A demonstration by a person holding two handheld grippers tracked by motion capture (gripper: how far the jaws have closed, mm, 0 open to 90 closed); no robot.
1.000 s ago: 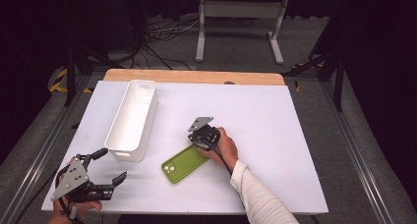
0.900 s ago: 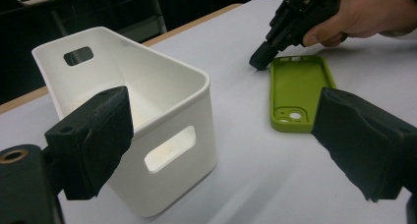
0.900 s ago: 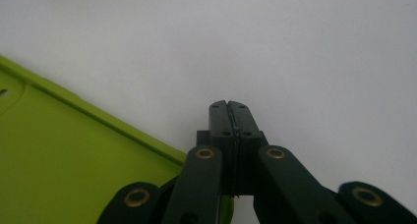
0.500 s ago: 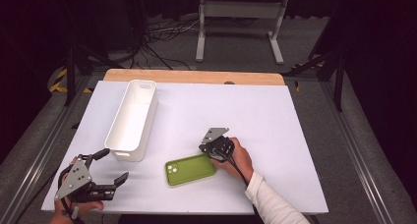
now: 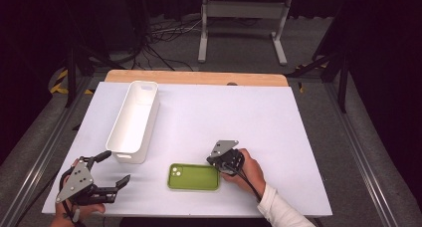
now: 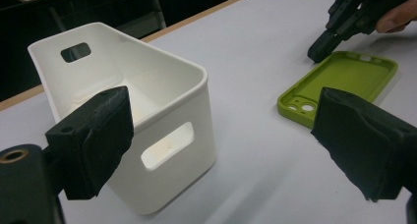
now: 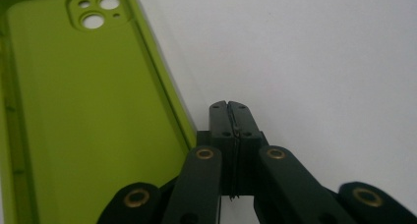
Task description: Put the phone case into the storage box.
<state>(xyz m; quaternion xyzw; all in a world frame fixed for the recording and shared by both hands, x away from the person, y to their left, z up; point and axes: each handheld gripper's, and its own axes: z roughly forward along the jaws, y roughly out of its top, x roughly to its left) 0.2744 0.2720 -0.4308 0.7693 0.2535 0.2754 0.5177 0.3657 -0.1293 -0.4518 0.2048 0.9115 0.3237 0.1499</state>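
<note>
While the green phone case lies flat on the table just beside the white bin, it is being nudged by the right gripper, jaws pressed together. Next, opening for a grasp seems required.

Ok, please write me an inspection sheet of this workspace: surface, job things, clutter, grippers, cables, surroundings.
Surface: white rectangular tabletop, bare wooden strip at the far edge.
Job's things: flat green silicone phone case, hollow side up; tall white plastic bin with handle cut-outs, looks empty.
Clutter: nothing seen.
Grippers: left gripper open, holding nothing, near the bin; right gripper shut, tips beside the case's edge.
Cables: black cable trailing along the right hand.
Surroundings: dark floor, loose floor cables, grey metal stand.
</note>
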